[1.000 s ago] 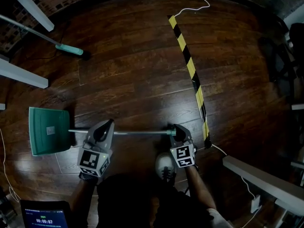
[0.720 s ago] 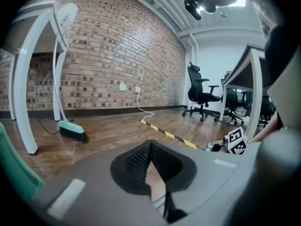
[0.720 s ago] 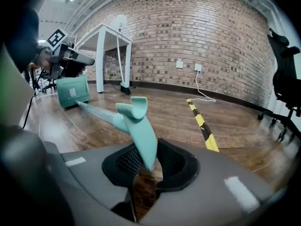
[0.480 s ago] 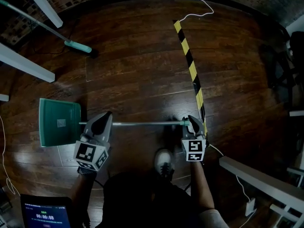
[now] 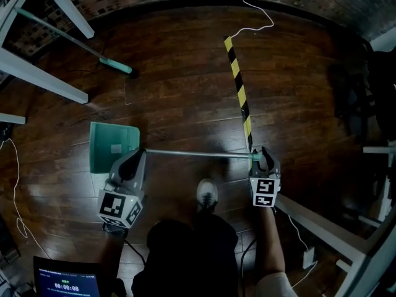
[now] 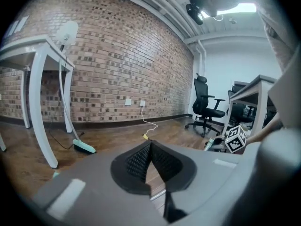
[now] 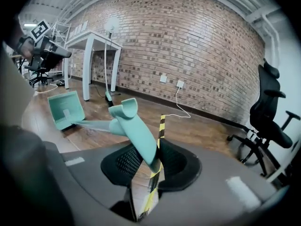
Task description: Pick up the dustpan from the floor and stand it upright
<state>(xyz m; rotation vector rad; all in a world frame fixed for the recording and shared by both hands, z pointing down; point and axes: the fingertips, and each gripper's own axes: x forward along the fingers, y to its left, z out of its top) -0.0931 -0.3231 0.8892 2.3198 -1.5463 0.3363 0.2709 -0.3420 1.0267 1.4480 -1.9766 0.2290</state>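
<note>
Dustpan (image 5: 105,144), one; broom (image 5: 116,66), one; shoe (image 5: 207,195), one.

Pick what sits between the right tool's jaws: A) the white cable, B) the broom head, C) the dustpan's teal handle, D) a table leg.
C: the right gripper view shows the teal dustpan handle between the opening jaws of the right tool.

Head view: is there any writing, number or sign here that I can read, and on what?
Screen: "00:00:", then digits too small to read.
Sticker on the dustpan: too small to read.
Marker cubes: black-and-white patterns, no words.
Striped floor tape: no text.
</note>
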